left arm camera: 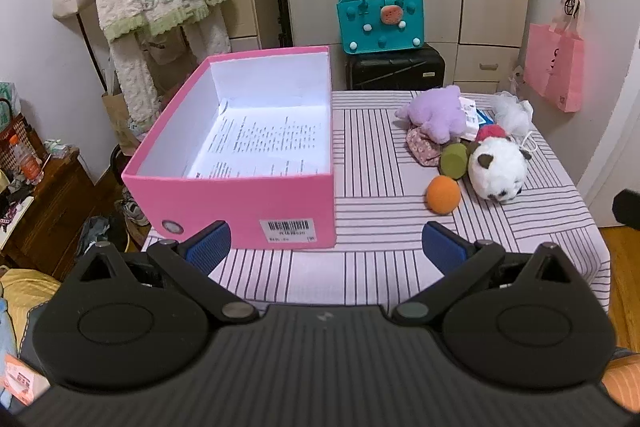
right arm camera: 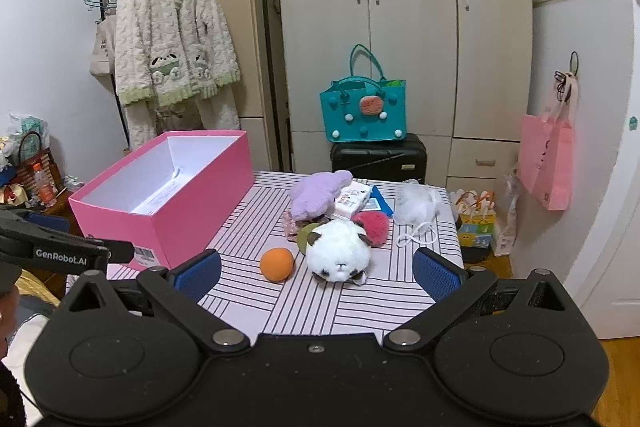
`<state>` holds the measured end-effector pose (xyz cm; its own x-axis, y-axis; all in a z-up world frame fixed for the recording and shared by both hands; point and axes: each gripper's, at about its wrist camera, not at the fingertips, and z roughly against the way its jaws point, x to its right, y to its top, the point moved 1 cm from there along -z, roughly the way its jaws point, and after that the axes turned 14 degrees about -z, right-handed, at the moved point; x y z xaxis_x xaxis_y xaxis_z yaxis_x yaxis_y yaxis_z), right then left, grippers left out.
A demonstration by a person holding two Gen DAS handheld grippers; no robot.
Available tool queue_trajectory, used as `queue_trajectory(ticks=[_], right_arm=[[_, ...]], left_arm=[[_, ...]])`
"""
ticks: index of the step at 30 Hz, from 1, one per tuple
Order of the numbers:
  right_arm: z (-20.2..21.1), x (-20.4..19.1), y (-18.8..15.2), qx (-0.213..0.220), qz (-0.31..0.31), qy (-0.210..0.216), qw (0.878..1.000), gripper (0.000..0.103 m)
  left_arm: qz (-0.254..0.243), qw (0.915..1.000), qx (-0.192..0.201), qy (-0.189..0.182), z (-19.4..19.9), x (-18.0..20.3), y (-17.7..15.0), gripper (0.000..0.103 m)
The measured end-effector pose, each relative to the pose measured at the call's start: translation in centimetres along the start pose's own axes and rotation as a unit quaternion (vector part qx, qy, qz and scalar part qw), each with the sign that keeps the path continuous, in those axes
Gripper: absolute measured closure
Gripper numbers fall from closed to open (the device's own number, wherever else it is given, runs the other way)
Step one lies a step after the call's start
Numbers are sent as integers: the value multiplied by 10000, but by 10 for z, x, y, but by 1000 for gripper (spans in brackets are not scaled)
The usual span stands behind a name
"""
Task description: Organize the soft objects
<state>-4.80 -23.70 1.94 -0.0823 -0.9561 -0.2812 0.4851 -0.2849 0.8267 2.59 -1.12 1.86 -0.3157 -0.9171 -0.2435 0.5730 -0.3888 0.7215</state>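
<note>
A small table under a pink cloth with dark line patterns [left arm camera: 380,227] carries a large open pink cardboard box with a white inside [left arm camera: 248,163] on its left part, with a printed sheet of paper [left arm camera: 264,143] lying on the box floor. The soft things lie in a loose heap on the right part of the cloth, well apart from the box: a white and black plush panda [right arm camera: 340,251] at the front, a round orange foam ball [right arm camera: 277,263] just beside it on the left, a lilac plush animal [right arm camera: 316,195] behind, a red fluffy pompom [right arm camera: 372,225] and an olive-green round piece [left arm camera: 454,161] touching the panda, and a white mesh puff [right arm camera: 416,203] toward the far right edge. What the flowered fabric under the lilac plush is cannot be made out. The left gripper [left arm camera: 326,247] hovers over the near table edge in front of the box, its blue-padded jaws spread fully apart with nothing between them. The right gripper [right arm camera: 318,273] hangs before the panda and ball, jaws likewise wide apart and holding nothing. A teal felt tote bag [right arm camera: 362,111] stands on a black suitcase [right arm camera: 378,157] behind the table.
</note>
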Motion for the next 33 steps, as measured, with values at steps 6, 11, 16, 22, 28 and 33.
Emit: queue_trajectory(ticks=[6, 11, 16, 22, 28, 33], right_arm=[[-7, 8, 11, -135, -141, -15, 9998, 0], [-13, 7, 18, -176, -130, 3, 9998, 0], [-17, 5, 25, -251, -63, 4, 9997, 0], [-14, 5, 34, -188, 26, -70, 9998, 0], [-11, 9, 36, -151, 71, -160, 9997, 0], [-12, 8, 33, -235, 66, -87, 9997, 0]], left_arm=[[67, 9997, -244, -63, -7, -6, 4, 0], [74, 9994, -332, 15, -7, -12, 7, 0], [98, 9992, -382, 29, -9, -17, 14, 0], [60, 9992, -389, 98, -9, -18, 17, 0], [24, 9992, -396, -22, -12, -15, 12, 0], [-57, 9995, -280, -165, -8, -12, 11, 0]])
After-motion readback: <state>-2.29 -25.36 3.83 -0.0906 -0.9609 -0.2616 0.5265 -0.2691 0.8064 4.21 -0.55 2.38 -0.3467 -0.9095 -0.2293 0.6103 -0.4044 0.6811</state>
